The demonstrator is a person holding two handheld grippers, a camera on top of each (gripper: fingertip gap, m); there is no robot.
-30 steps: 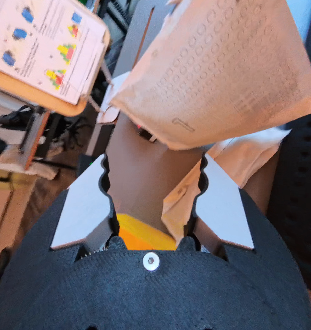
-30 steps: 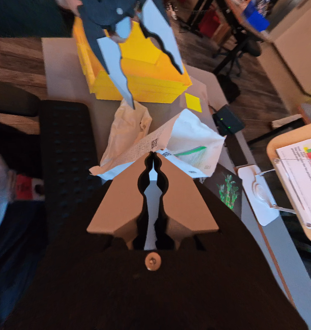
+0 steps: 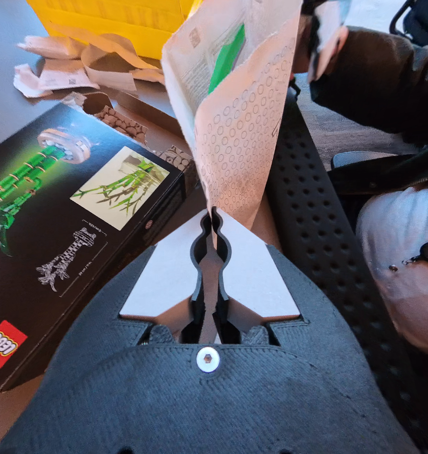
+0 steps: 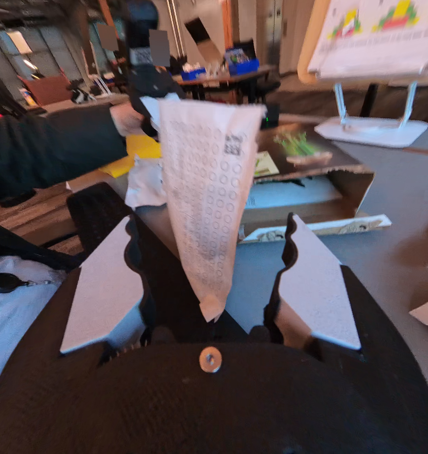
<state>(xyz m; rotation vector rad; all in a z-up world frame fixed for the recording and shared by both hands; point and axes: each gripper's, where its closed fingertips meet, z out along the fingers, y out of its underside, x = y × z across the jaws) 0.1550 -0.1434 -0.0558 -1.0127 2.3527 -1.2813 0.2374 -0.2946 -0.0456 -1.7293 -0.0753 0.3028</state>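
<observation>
Left gripper [image 3: 213, 216] is pinching the paper bag [image 3: 235, 137] by one corner, so it hangs long-axis down. Its bottom tip dangles right between the wide-spread fingers of the right gripper [image 4: 210, 228], above the counter [image 4: 392, 191].

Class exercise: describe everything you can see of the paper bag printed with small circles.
The paper bag looks like pale, thin, creased paper covered in rows of small printed circles, with a square code patch. Its top is torn open; a green-striped sheet shows inside. It hangs in the air over the table, tapering to a point. The left gripper is shut on one corner; its tip dangles between the right gripper's open fingers, seemingly untouched.
</observation>
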